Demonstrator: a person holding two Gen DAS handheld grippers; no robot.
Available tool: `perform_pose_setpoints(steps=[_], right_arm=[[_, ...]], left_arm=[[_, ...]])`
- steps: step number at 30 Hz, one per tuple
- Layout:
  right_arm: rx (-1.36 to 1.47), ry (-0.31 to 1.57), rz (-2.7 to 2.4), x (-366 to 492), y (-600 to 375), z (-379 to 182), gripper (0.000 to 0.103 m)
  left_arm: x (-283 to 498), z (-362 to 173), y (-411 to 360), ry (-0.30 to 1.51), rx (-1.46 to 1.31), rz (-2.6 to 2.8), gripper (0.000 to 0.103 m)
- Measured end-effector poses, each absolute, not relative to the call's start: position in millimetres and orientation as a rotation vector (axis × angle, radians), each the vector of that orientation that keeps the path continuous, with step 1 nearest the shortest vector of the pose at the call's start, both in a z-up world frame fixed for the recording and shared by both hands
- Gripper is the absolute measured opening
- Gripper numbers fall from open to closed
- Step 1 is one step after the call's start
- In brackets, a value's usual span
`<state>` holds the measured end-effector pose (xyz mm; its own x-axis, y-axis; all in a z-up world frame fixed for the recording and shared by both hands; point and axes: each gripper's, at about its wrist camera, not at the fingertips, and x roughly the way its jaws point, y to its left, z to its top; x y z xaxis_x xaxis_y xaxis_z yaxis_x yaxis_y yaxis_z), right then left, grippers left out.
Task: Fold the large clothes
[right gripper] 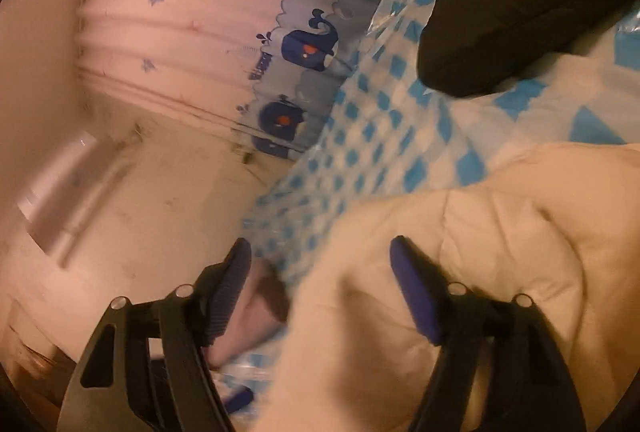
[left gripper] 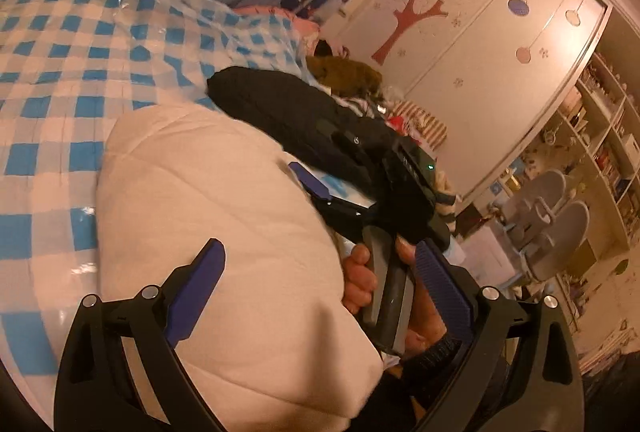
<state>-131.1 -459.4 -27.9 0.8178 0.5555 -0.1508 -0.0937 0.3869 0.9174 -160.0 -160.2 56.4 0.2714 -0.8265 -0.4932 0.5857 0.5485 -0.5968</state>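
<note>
A bulky cream padded garment (left gripper: 224,216) lay bunched on a blue-and-white checked bed cover (left gripper: 60,72), spreading between and beyond the fingers of the left gripper (left gripper: 320,284), whose jaws stood wide apart with the cloth passing beneath them and no pad pressing on it. In the right wrist view the right gripper (right gripper: 320,288) was likewise spread open, the garment's puffed edge lying under and past its right-hand finger while the left-hand finger hung over the checked cover, clear of the cloth; nothing was clamped. Seen from the left wrist, the right gripper's blue fingers rested just beyond the garment's far edge, a hand (left gripper: 362,284) wrapped round its grey handle close beside the left gripper's right-hand finger.

The garment looked soft, thick and quilted, probably light for its bulk, with shallow stitched channels and rounded folds. It would likely spring back when pressed and slump when lifted from one point, so a fold would need both grippers taking hold well apart. The rounded outer edge near each finger seemed the best purchase, pinching a full fold of padding rather than the smooth top surface, which could slide from the pads. A black garment (left gripper: 280,108) lay beyond the fingertips, touching the cream one's far side, and could be dragged along.
</note>
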Motion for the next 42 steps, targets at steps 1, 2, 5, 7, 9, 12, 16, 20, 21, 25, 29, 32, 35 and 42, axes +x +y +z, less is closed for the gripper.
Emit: perform_pose_setpoints(steps=[1, 2, 5, 7, 9, 12, 16, 20, 21, 25, 29, 32, 35, 42], right_arm=[[1.061, 0.486, 0.417, -131.3, -454.0, -27.4, 0.068], [1.026, 0.492, 0.403, -131.9, -448.8, -27.4, 0.068], [0.858, 0.545, 0.338, -125.9, -421.9, -39.2, 0.062], [0.827, 0.611, 0.319, -115.0, -414.9, -54.8, 0.059], [0.822, 0.635, 0.319, -111.7, -416.0, -53.4, 0.059], [0.803, 0.684, 0.322, -128.2, -418.3, -26.0, 0.061], [0.626, 0.689, 0.169, -187.2, -419.7, 45.5, 0.087], [0.444, 0.732, 0.030, -241.1, -399.4, 51.5, 0.087], [0.441, 0.767, 0.023, -243.1, -395.3, 40.9, 0.087], [0.493, 0.918, 0.060, -231.8, -380.8, -47.8, 0.089], [0.482, 0.971, 0.061, -228.0, -383.3, -51.6, 0.089], [0.482, 0.949, 0.027, -242.1, -393.9, -12.1, 0.089], [0.427, 0.710, 0.015, -252.6, -394.0, 54.4, 0.089], [0.418, 0.749, 0.080, -134.5, -389.0, 68.3, 0.090]], left_arm=[[-155.5, 45.1, -161.0, 0.903, -0.321, -0.970, 0.092], [-153.7, 31.6, -161.9, 0.923, -0.319, -0.985, 0.092], [-163.1, 10.7, -164.0, 0.890, -0.242, -0.993, 0.092], [-167.0, -2.1, -165.3, 0.874, -0.193, -0.984, 0.092], [-171.5, -1.4, -168.6, 0.852, -0.128, -0.974, 0.092], [-174.4, 23.7, -164.6, 0.857, -0.145, -0.927, 0.092], [-198.2, 67.3, -156.2, 0.738, -0.174, -0.992, 0.092], [-212.2, 60.1, -154.1, 0.740, -0.248, -1.080, 0.092], [-210.6, 49.3, -152.4, 0.775, -0.271, -1.081, 0.092], [-206.5, 4.4, -153.3, 0.877, -0.253, -1.063, 0.090], [-214.5, -8.9, -160.9, 0.878, -0.128, -1.040, 0.088], [-220.5, 23.0, -151.9, 0.836, -0.138, -1.025, 0.088], [-227.2, 61.3, -138.3, 0.683, -0.111, -1.017, 0.088], [-157.7, 70.5, -123.8, 0.646, -0.188, -0.817, 0.091]])
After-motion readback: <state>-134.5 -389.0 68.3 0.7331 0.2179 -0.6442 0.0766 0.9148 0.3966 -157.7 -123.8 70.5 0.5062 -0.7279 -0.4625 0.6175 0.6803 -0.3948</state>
